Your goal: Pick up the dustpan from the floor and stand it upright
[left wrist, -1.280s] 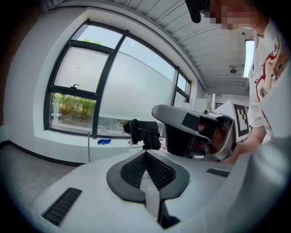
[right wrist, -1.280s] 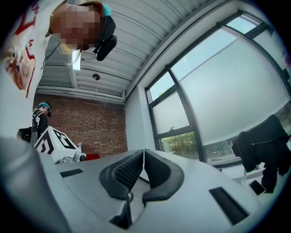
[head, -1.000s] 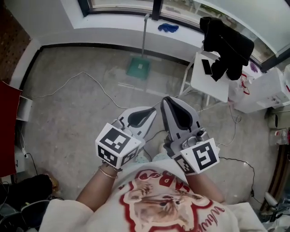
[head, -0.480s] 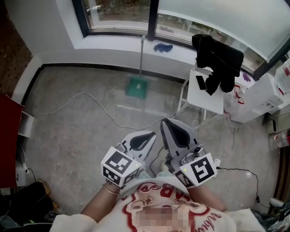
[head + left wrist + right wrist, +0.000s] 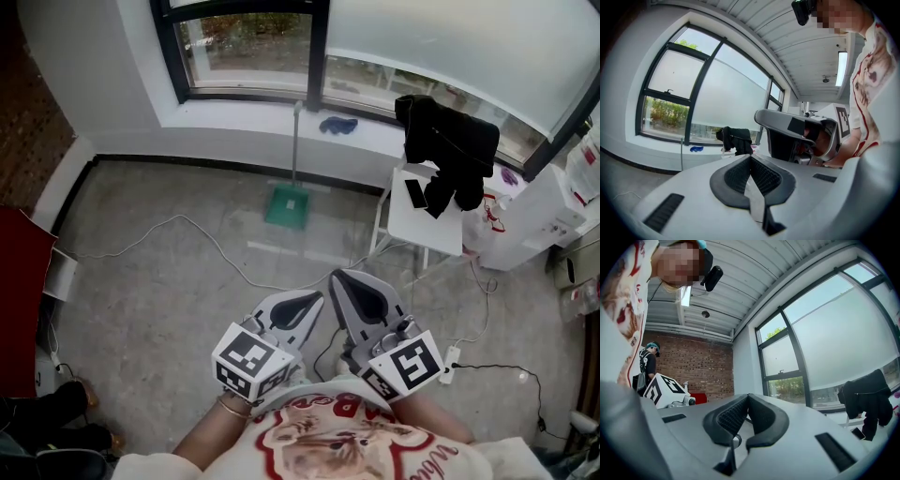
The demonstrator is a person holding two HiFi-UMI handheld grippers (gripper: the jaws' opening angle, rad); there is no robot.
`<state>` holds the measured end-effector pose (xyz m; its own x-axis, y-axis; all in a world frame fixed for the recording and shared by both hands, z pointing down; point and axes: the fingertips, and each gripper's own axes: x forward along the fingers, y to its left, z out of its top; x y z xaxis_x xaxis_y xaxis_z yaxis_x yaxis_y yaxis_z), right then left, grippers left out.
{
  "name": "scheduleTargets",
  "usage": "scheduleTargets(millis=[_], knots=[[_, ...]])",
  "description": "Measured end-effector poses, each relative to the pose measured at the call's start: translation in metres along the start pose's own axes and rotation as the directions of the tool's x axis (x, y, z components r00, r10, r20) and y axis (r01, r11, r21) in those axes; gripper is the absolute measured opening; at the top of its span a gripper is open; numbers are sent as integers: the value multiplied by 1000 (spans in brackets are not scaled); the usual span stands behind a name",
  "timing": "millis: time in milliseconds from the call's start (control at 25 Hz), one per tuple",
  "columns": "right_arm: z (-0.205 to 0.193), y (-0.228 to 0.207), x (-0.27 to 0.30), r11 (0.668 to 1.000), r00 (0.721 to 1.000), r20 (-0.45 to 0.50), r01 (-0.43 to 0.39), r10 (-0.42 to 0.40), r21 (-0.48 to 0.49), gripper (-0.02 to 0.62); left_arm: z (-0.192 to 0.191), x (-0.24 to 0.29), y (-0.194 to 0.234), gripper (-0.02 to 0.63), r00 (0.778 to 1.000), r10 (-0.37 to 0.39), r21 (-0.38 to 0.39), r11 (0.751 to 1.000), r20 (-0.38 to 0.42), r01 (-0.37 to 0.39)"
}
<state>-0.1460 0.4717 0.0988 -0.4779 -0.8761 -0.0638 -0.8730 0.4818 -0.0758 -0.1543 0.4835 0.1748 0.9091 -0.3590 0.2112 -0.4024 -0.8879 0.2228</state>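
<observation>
The person is holding the left gripper (image 5: 309, 302) and the right gripper (image 5: 349, 283) side by side close to the body, both clenched on nothing, pads meeting in each gripper view. The green dustpan (image 5: 286, 206) is sitting on the floor (image 5: 159, 281) well ahead of both grippers, a little left of the left gripper's line. Its long handle (image 5: 295, 141) is rising against the window sill (image 5: 244, 117), so it is looking already upright. If it is needing a firmer stand, the better move is probably walking in, opening one gripper and clamping the handle partway up rather than the pan, keeping the pan flat while stepping over the cable (image 5: 202, 234) lying between. No brand or label is showing on the dustpan. The marker cubes (image 5: 251, 361) are carrying only black-and-white squares, and the lettering on the shirt (image 5: 328, 441) is cut off, unreadable.
</observation>
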Motion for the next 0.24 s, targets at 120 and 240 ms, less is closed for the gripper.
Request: scheduleTargets(millis=[120,240], knots=[[0,-5,-1,1000,1000,12,-1,1,-12,25,1,4,0,5,1000,1,1,1000,4,-1],[3,-10,1,1000,999,32,-3,4,-13,25,0,8,1,4,1000,-4,-1,1000,0,4]])
